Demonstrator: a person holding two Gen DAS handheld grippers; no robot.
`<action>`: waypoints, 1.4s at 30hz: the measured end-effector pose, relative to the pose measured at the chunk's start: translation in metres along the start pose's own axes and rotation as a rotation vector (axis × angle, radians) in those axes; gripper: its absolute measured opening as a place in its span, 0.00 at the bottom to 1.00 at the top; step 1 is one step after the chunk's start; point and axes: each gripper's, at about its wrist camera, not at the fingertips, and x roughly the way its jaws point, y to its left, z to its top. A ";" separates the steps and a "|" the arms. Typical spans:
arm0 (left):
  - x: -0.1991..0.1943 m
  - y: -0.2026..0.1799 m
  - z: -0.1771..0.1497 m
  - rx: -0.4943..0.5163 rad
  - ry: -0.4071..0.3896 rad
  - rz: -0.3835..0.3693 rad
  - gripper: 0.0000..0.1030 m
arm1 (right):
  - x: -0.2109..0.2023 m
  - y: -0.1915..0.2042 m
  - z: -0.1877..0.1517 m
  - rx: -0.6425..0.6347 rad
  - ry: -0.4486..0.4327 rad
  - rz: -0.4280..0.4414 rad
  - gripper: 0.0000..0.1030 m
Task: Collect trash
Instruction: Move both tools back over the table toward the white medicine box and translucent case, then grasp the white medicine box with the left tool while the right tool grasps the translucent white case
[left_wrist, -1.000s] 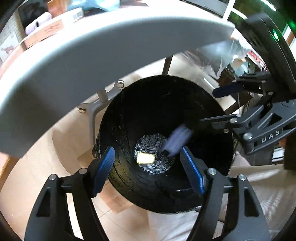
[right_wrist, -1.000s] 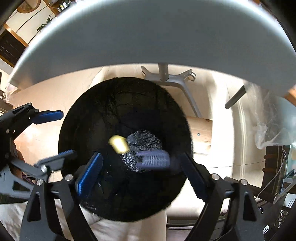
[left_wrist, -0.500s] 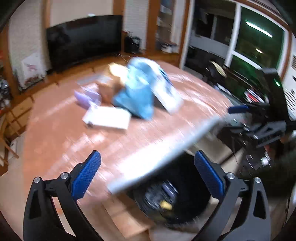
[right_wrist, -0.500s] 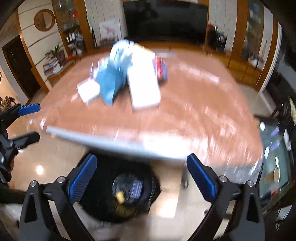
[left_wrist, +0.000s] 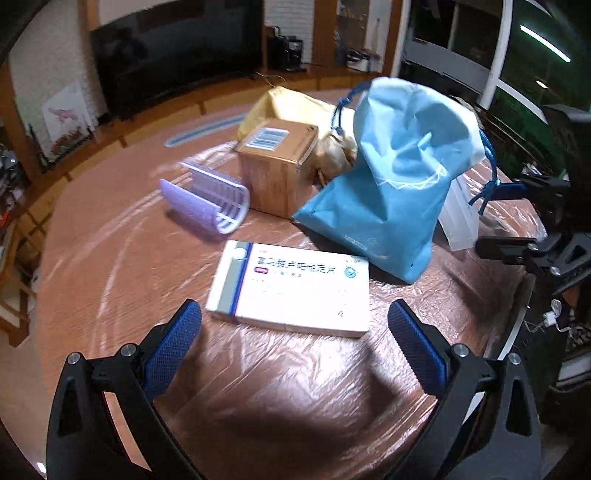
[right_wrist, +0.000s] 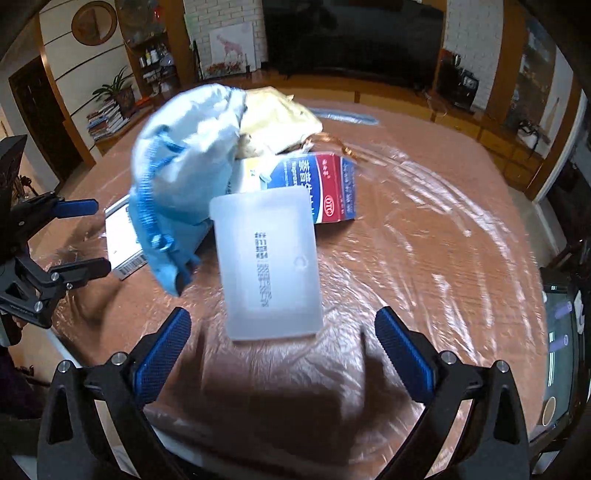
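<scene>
Overall: both views are soft with motion blur, so fine print is hard to make out.
Table (left_wrist: 110, 229): brown top under wrinkled clear film; its far and side edges are cut off by the fisheye rim.
Blue drawstring bag (left_wrist: 391, 177): slumped in the middle of the pile, covering part of the yellow bag (left_wrist: 291, 107) behind it and the top of the frosted plastic case (right_wrist: 267, 266); a small printed mark low on it is unreadable.
Cardboard box (left_wrist: 280, 170): white barcode label on top, digits too blurred to read.
White medicine box (left_wrist: 291, 286): flat on the table just ahead of the left gripper, blue stripe at one end, a line of blue Chinese characters I cannot read reliably.
Red-and-blue medicine box (right_wrist: 325, 188): partly under the frosted case; "OTC" in a red oval is legible.
Purple slotted holder (left_wrist: 207, 201): lying on its side left of the cardboard box.
Left gripper (left_wrist: 295, 350): jaws spread wide, holding nothing.
Right gripper (right_wrist: 282, 354): jaws spread wide, empty, with the frosted case just beyond them.
</scene>
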 end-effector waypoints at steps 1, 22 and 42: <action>0.003 0.001 0.001 0.007 0.007 -0.009 0.98 | 0.001 0.000 0.001 0.001 0.003 0.009 0.95; 0.037 0.013 0.021 0.104 0.029 0.025 0.96 | 0.027 0.002 0.024 -0.046 0.035 0.079 0.87; 0.027 0.003 0.032 -0.126 0.058 0.069 0.84 | 0.022 -0.008 0.021 0.000 0.027 0.090 0.66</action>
